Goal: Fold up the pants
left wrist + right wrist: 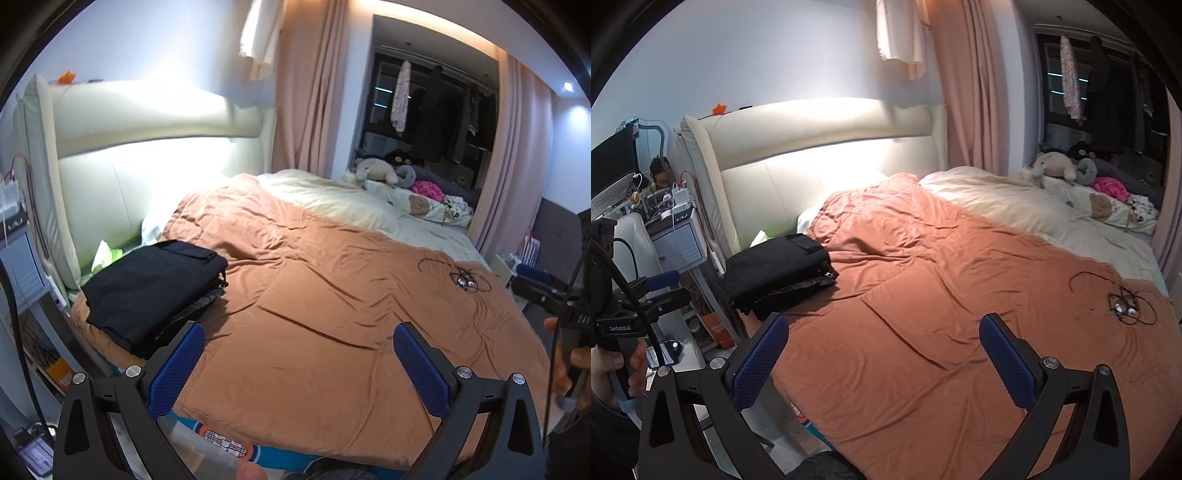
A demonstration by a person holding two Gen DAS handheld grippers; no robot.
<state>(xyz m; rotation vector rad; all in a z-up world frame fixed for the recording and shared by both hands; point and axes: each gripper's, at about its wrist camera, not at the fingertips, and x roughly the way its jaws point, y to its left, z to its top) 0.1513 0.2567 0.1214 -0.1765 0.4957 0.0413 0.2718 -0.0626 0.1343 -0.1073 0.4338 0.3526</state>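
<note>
Lying on the bed, the pants look folded already: a flat black stack near the headboard, on the edge of the orange blanket. More dark cloth sits under the top piece, so it may be a small pile of folded clothes. From this, the folding seems done, or almost done. I cannot see any loose pants waiting on the blanket.

Both grippers are spread wide and grasp nothing. The left gripper hangs over the foot end of the blanket, away from the pants. The right gripper does the same. The blue fingers are bare.

If more work is left, it may be to tidy the stack or to bring new pants, but the pictures do not say.

Other things sit around the pants. A thin black cable lies tangled on the blanket, far from the stack, toward the curtain. A cream quilt covers the far part of the bed. Soft toys lie past it by the dark window. A nightstand with small things stands beside the headboard, close to the stack. Nothing lies between the grippers and the pants, only flat blanket.
</note>
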